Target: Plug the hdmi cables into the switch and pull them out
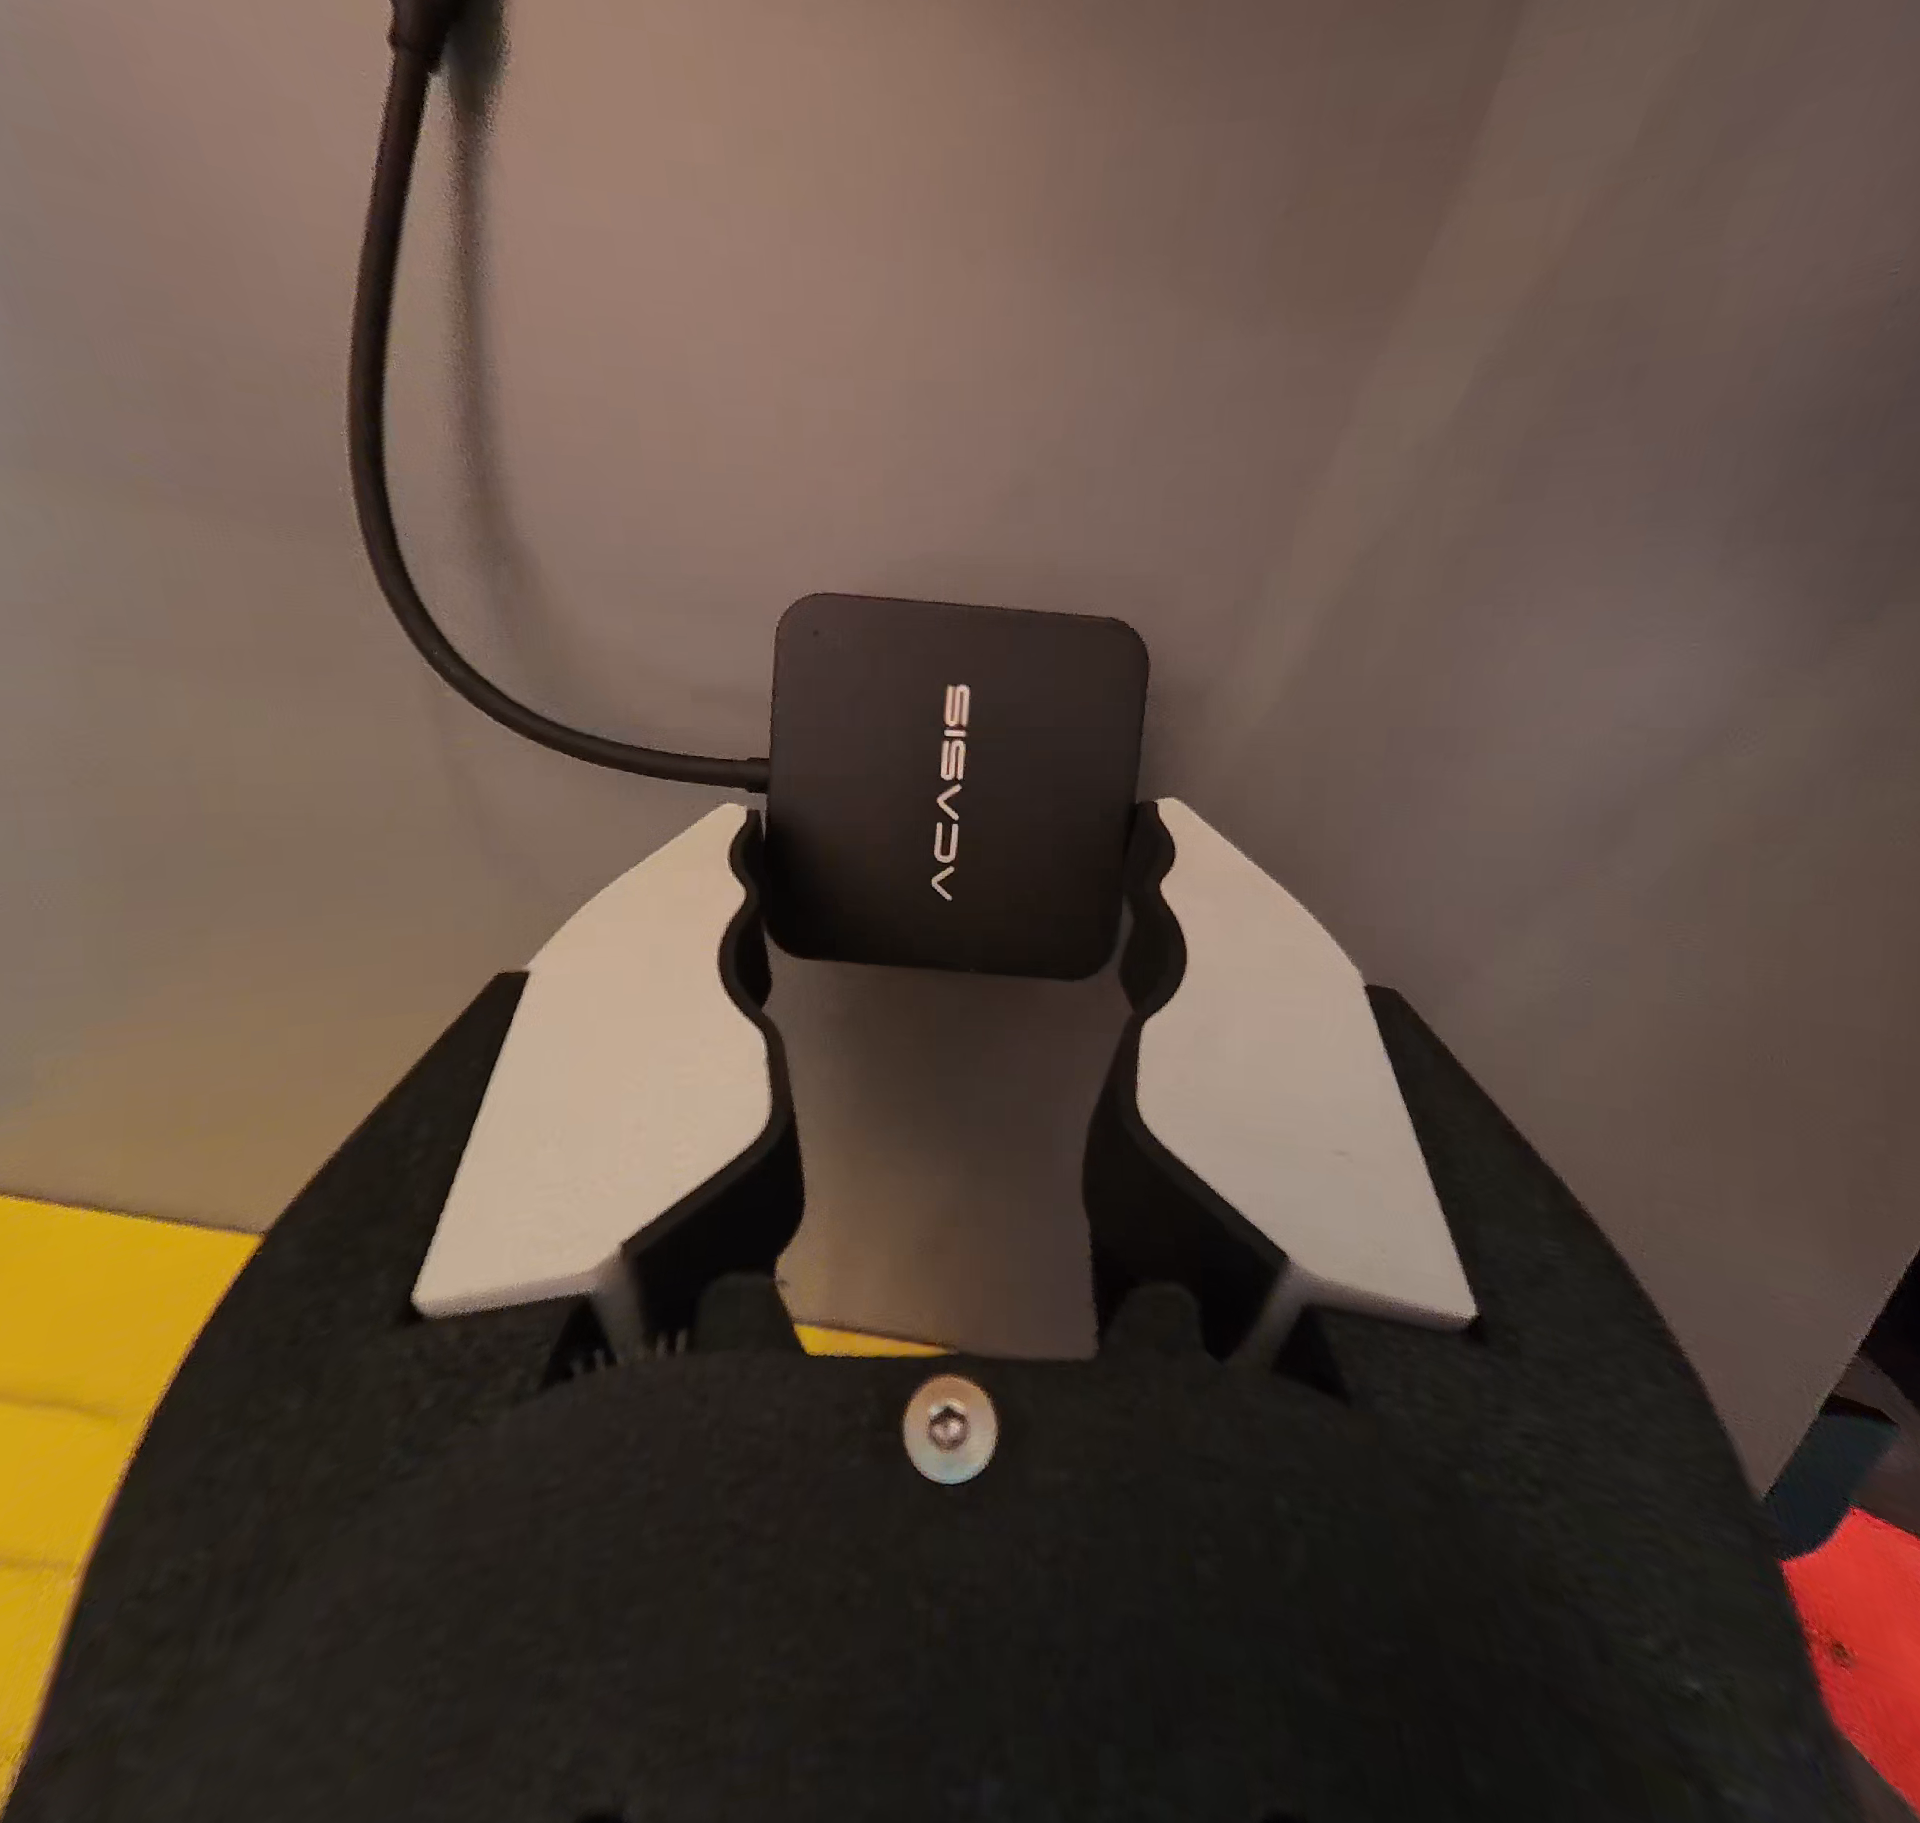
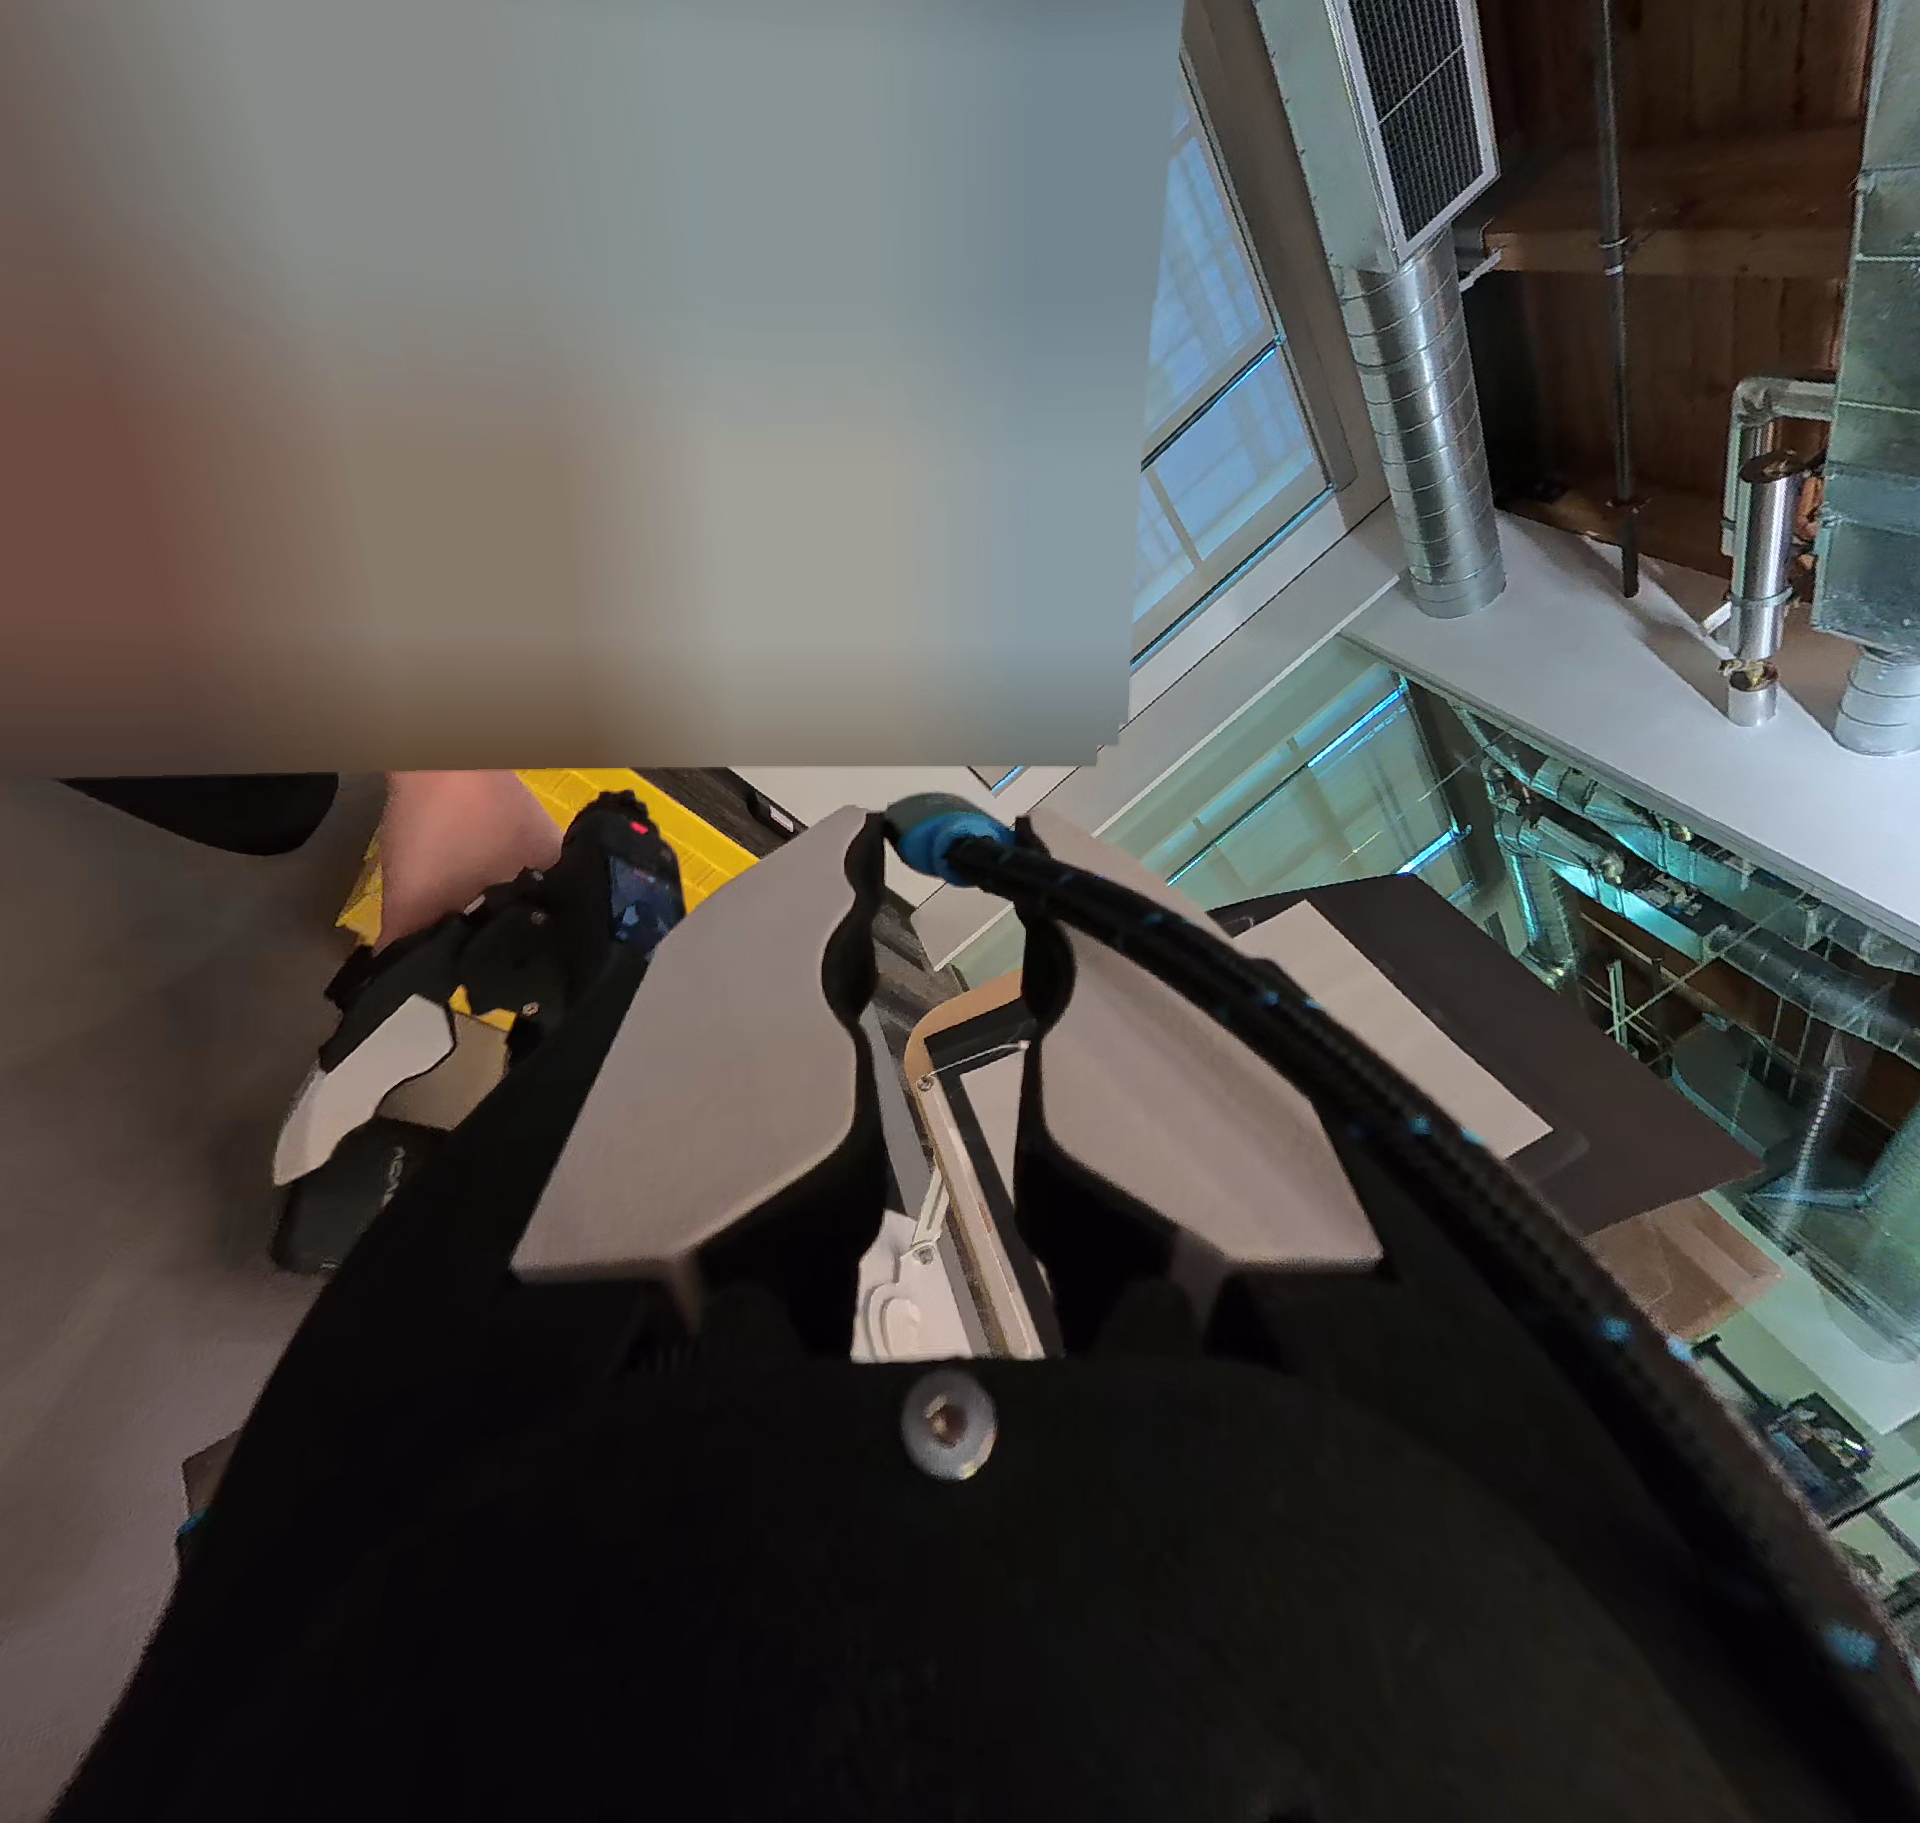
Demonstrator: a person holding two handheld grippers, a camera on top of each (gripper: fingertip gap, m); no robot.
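The switch (image 1: 956, 786), a small black square box with rounded corners, sits between the tips of the left gripper (image 1: 951, 874); both black inner pads press its side edges, so the fingers are clamped on it, its near half inside the jaws and its far half sticking out past the tips; a thin black lead (image 1: 379, 485) leaves the switch's left edge, curves up and ends in a dark plug at the top of the view; behind the switch lies a plain grey surface (image 1: 1351, 423), bare on the right of the switch and above it; a yellow surface (image 1: 94, 1358) shows below and left of the switch, past the grey surface's edge.

In the right wrist view the right gripper (image 2: 951, 843) is closed on the blue collar of an hdmi cable (image 2: 1164, 926), pinched at the very fingertips; the braided black cable with blue flecks arcs away to the right and down over the right finger; left of that cable the left gripper (image 2: 364, 1087) shows with the switch (image 2: 343, 1202) in it, well apart from the cable's end; no containers are visible.
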